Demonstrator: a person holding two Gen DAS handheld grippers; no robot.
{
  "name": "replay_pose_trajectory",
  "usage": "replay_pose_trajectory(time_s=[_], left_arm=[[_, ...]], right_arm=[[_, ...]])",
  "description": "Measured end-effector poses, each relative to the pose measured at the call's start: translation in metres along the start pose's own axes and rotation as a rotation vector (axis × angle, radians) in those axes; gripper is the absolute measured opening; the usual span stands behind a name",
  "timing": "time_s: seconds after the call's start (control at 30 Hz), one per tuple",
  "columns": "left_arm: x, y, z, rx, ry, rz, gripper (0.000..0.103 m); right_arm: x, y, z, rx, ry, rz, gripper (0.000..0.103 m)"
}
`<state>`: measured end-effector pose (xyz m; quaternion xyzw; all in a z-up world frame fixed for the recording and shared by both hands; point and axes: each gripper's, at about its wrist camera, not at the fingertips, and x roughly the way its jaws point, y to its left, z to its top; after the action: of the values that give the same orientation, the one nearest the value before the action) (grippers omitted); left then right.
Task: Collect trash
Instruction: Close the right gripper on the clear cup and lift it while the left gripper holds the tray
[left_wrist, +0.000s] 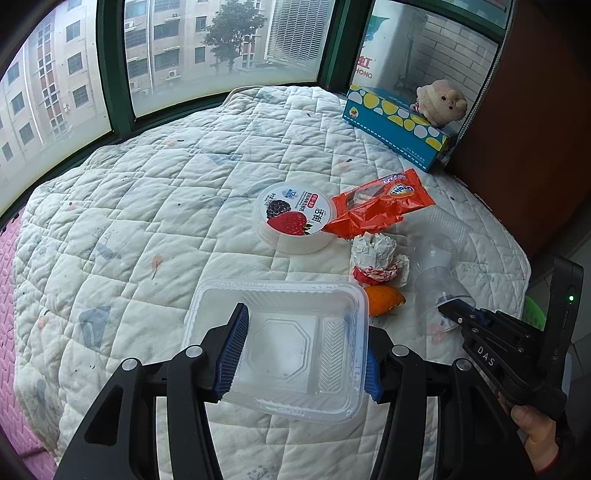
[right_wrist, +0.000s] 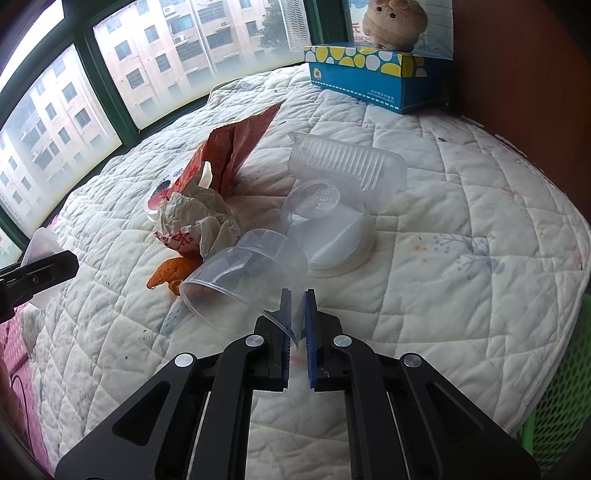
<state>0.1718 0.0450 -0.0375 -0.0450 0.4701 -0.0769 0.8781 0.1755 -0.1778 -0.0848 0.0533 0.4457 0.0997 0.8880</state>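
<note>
Jaws marked "DAS" pinching clear cup (right_wrist: 243, 280) rim, left gripper (left_wrist: 301, 354) – tray (left_wrist: 280, 343)

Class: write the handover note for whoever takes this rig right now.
Left tool: shut on the clear tray, held over the quilt.
Right tool: shut on the rim of a tipped clear cup.
On the quilt: yogurt tub, orange wrapper, crumpled paper, peel, another cup, ribbed tray.
Done: nothing visibly binned.
Left: everything; green basket at right.
</note>
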Motion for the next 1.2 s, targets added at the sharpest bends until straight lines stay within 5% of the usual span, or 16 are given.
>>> replay_pose_trajectory(time_s=[1.07, 1.2], left_arm=[[0.004, -0.019, -0.013, 0.025, 0.022, -0.003, 0.052], [0.006, -0.016, -0.013, 0.021, 0.024, -0.003, 0.052]], right_arm=[[-0.042, -0.016, -0.011, 0.053, -0.041, 0.058, 0.011], [-0.051, -0.012, -0.018, 0.024, -0.060, 0.037, 0.058]])
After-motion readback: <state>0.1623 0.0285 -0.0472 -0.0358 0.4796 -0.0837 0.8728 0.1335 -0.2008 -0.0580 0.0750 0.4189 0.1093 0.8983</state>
